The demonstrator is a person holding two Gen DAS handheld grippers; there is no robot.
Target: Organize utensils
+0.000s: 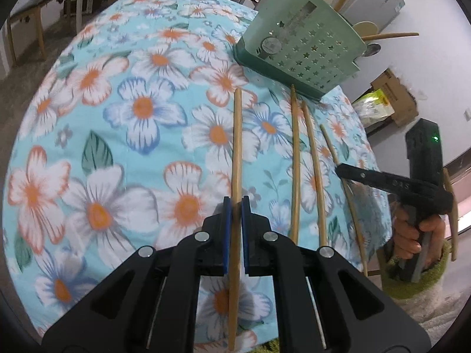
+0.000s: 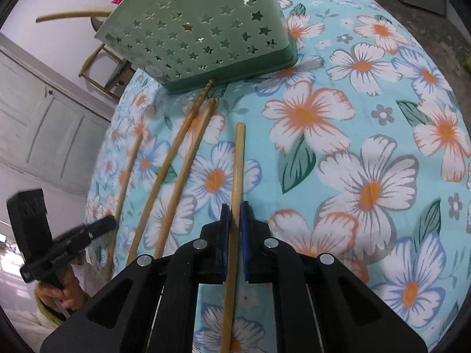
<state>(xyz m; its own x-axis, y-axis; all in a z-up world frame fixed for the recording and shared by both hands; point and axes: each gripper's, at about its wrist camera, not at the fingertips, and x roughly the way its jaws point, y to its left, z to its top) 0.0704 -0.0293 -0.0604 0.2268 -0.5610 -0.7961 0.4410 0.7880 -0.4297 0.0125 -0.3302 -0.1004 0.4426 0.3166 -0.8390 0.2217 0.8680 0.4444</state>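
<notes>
Bamboo is pinched in both pairs of fingers. The left gripper (image 1: 235, 206) is pressed shut on one chopstick (image 1: 237, 147), and the right gripper (image 2: 232, 214) is clamped on a second chopstick (image 2: 239, 161). Each stick runs lengthwise between the pads, its far end pointing ahead over the floral cloth (image 1: 88, 176).

The green star-punched utensil holder (image 1: 309, 50) stands beyond both tips, ahead and to the right of the left fingers and ahead and to the left of the right fingers. Neither hand looks clearly nearer. I judge each stick must be tipped up on end to drop in.

Three loose chopsticks (image 1: 295, 161) lie between the two grippers, roughly parallel to the held ones. Only the left wrist view shows utensils already standing in the holder; the right wrist view shows its stepped rim.
</notes>
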